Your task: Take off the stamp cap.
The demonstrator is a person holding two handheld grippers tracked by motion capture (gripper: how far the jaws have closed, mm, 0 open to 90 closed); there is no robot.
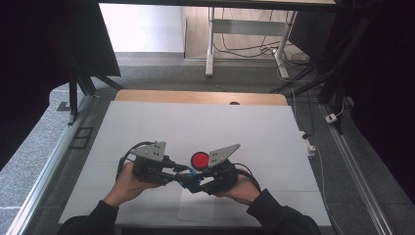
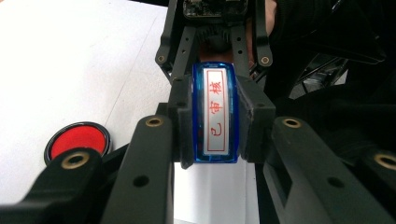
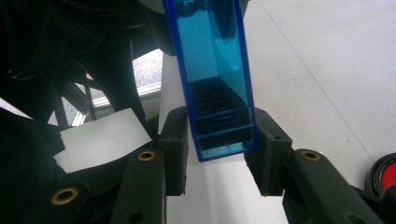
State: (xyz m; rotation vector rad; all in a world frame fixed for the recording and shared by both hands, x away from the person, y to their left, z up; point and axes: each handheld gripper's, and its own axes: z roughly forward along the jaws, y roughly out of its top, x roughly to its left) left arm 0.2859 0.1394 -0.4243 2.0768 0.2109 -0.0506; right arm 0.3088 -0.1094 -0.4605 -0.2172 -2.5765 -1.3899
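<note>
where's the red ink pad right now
In the high view the red ink pad lies on the white table, just beyond the left tongs and right tongs, which meet over the blue stamp.

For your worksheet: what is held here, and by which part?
A blue stamp: left gripper clamps its labelled end, right gripper its other end.

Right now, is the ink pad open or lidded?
Open. The ink pad shows its bare red face inside the black rim, on the table beside the grippers; no lid on it.

Red ink pad (image 3: 386,176) edge-cropped
</note>
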